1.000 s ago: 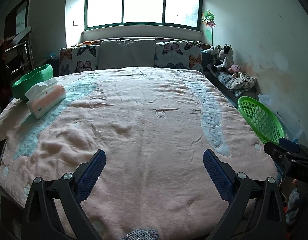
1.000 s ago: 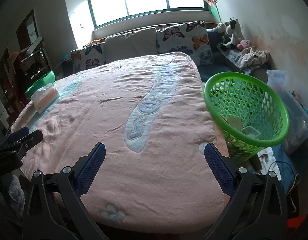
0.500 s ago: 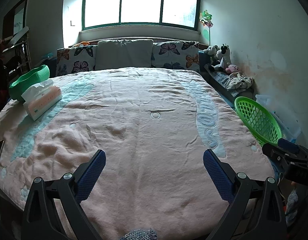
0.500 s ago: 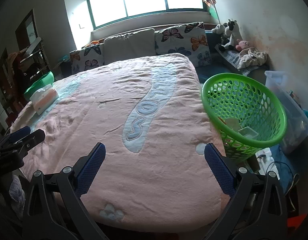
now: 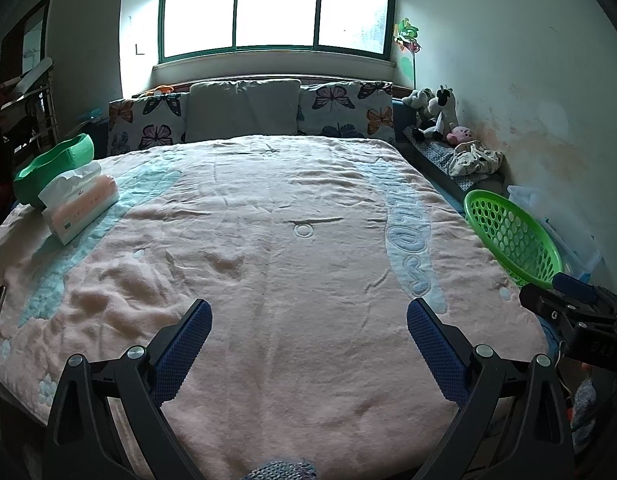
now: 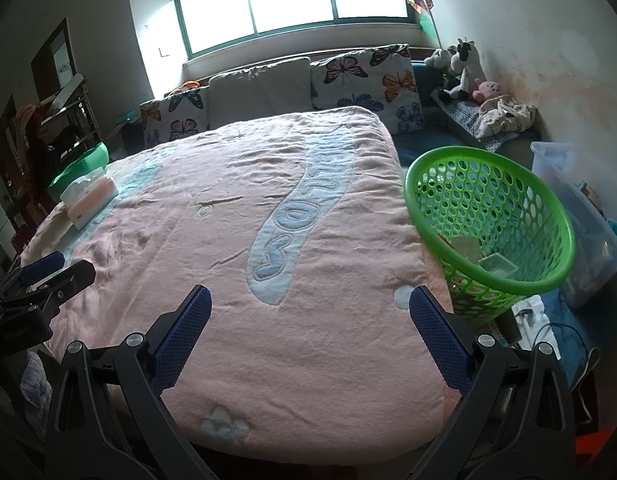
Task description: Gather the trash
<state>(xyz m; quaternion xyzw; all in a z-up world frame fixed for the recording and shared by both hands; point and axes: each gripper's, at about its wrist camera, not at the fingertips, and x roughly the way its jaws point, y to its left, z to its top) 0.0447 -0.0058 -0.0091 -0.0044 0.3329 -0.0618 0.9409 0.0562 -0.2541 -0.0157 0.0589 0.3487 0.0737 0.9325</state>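
Facing a bed covered by a pink blanket (image 5: 268,264), both wrist views show the grippers at the lower edge of the frame. Left gripper (image 5: 308,312): blue-padded fingers (image 5: 182,348) spread wide apart, nothing between them, held above the near end of the blanket. Right gripper (image 6: 310,310): fingers likewise wide apart and empty, above the blanket's near right corner; it also appears at the right edge of the left wrist view.

Green perforated basket (image 6: 488,220): centre right of the right wrist view, just beside the bed's right edge, tilted with its opening toward the camera. Several pieces of trash (image 6: 484,256), pale and boxy, lie in its bottom; what they are cannot be told. In the left wrist view the basket sits at middle right, only its rim and inner wall visible.

Tissue pack (image 5: 82,204): middle left of the left wrist view, lying on the blanket near the bed's left edge, touching or just in front of a green tub (image 5: 54,164). Butterfly-print pillows (image 5: 344,108) line the headboard in the upper centre, below a bright window (image 5: 276,12). Stuffed toys (image 5: 436,112) occupy a ledge at upper right. Clear plastic bin (image 6: 580,216): right edge of the right wrist view, behind the basket.
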